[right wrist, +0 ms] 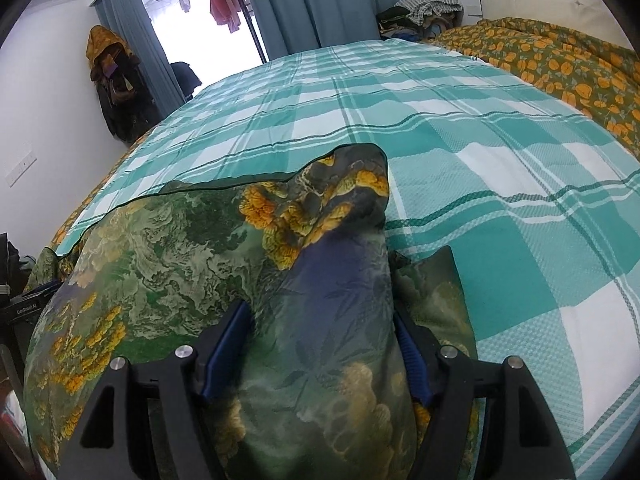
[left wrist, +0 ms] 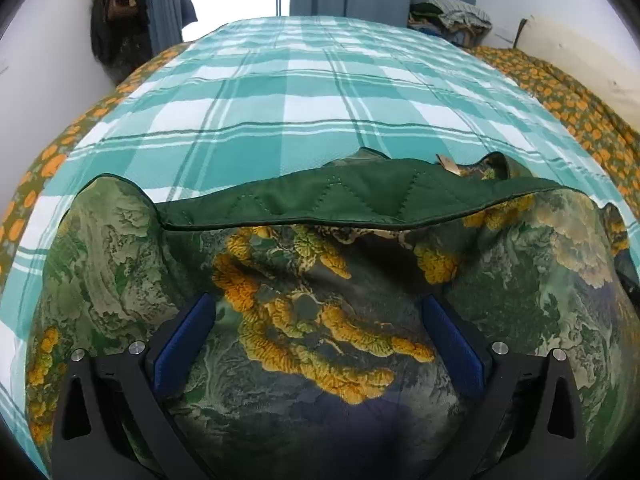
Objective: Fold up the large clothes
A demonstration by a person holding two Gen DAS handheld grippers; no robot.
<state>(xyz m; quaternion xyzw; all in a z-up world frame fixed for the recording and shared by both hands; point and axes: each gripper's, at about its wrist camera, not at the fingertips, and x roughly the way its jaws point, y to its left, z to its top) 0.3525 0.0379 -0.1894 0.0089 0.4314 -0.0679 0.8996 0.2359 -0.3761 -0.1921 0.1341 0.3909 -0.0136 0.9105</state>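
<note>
Much of the garment [left wrist: 320, 320] is cut off: in both wrist views its near part runs under the grippers and out of the bottom of the frame, so its full outline cannot be made out. It is a large quilted piece printed with green foliage and orange-yellow flowers, lying at the near end of the bed on the teal-and-white checked sheet [left wrist: 320, 92]. In the left view an edge is turned back to show a plain dark green quilted lining [left wrist: 340, 196], and a small pale tag [left wrist: 448, 162] sits at the far edge, its writing too small to read. There are no containers; a heap of clothes [right wrist: 424, 10] lies at the far corner, its items indistinct, and dark coats [right wrist: 116, 88] hang on the wall by the blue curtains [right wrist: 320, 0].

The left gripper [left wrist: 320, 340] has its blue pads [left wrist: 188, 344] set wide apart over the printed cloth; the fabric spreads flat between them, and whether the pads press it cannot be told. The right gripper [right wrist: 324, 348] stands about two-thirds open, with a thick raised fold of the garment filling the gap; both blue pads bear against the sides of that fold, so it is grasping the garment. An orange-flowered bedspread [right wrist: 560, 68] lies beyond the sheet at the right
</note>
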